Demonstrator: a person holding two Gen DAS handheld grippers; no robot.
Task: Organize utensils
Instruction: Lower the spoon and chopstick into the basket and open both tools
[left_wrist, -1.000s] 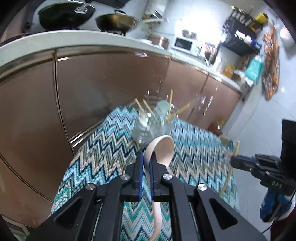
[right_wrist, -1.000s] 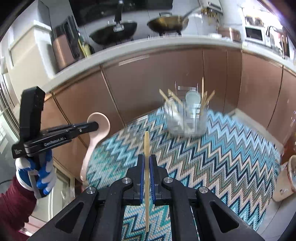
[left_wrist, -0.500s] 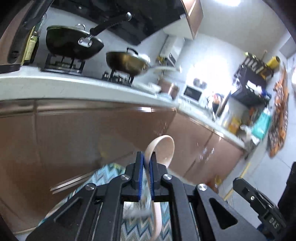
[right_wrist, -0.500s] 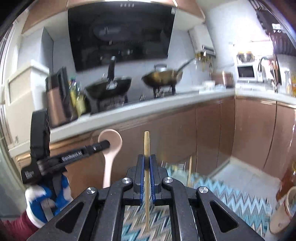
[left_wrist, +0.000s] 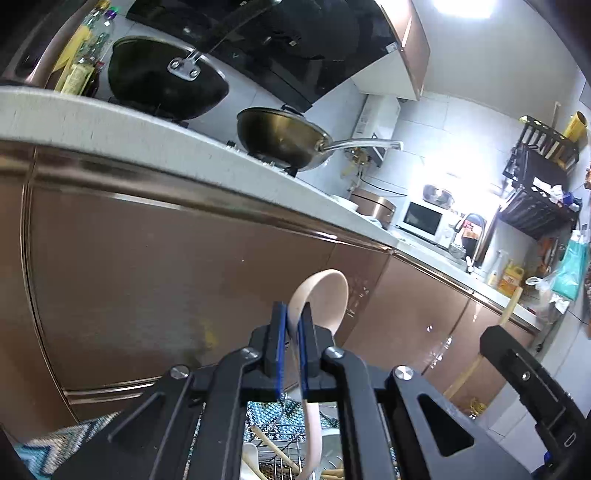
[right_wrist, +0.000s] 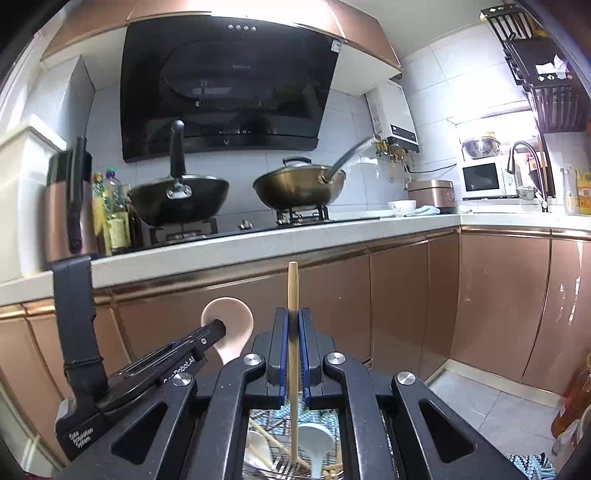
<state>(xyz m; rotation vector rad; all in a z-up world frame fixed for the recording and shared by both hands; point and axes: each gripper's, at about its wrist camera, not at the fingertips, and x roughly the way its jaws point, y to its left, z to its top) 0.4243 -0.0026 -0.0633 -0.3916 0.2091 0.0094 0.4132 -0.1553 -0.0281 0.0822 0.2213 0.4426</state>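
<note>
Both grippers have swung up from the zigzag cloth toward the cabinets and stove. Left gripper (left_wrist: 290, 325) jaws are clamped on a pink spoon (left_wrist: 325, 295), bowl ahead of them; right gripper (right_wrist: 291, 332) jaws are clamped on an upright chopstick (right_wrist: 293, 288). Below the jaws sits the wire utensil basket (right_wrist: 280, 465); beyond, two woks (right_wrist: 299, 186) on the counter (right_wrist: 258, 247)

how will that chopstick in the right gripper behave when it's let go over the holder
The chopstick looks stiff and light: thin, straight wood. Pinched mid-length in the right gripper, it may pivot. Released, it would probably drop and lean among the utensils in the holder.
</note>
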